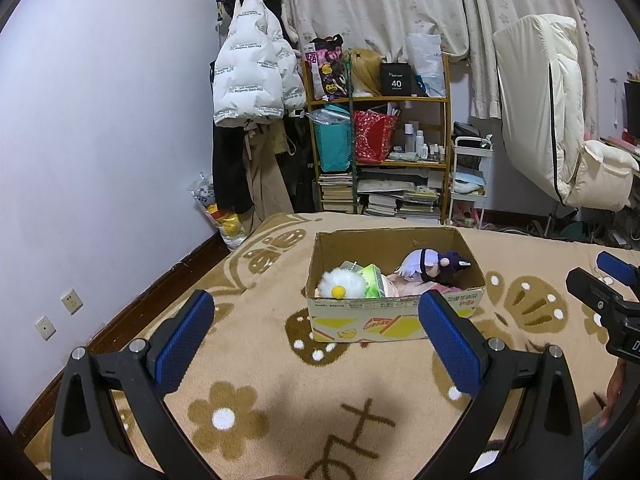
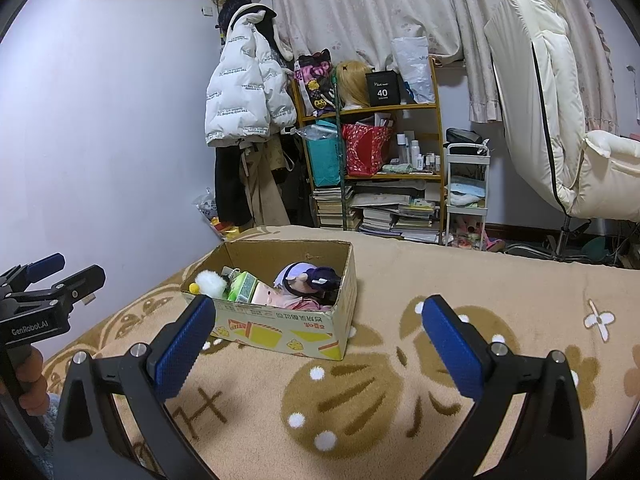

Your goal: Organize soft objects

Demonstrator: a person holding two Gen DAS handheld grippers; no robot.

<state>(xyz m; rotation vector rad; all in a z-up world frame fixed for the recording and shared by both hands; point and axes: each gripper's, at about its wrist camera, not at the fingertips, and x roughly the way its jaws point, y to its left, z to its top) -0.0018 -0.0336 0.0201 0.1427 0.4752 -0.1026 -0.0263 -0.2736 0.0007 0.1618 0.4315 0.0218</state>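
Observation:
A cardboard box [image 1: 360, 322] stands on the patterned bed blanket [image 1: 256, 360]; it also shows in the right wrist view [image 2: 280, 332]. Inside lie a white fluffy toy with a yellow dot [image 1: 342, 284], a green soft pack [image 1: 372, 280], a purple-haired plush doll [image 1: 432, 266] and pink soft items [image 1: 404, 286]. My left gripper [image 1: 316, 340] is open and empty, held back from the box's near side. My right gripper [image 2: 320, 344] is open and empty, in front of the box's right corner. Each gripper shows at the edge of the other's view.
The bed's far edge meets a wooden shelf [image 1: 380, 100] packed with bags, bottles and books. A white jacket [image 1: 252, 68] hangs by the wall on the left. A white chair [image 2: 560, 120] stands at the right. The blanket [image 2: 400, 400] lies around the box.

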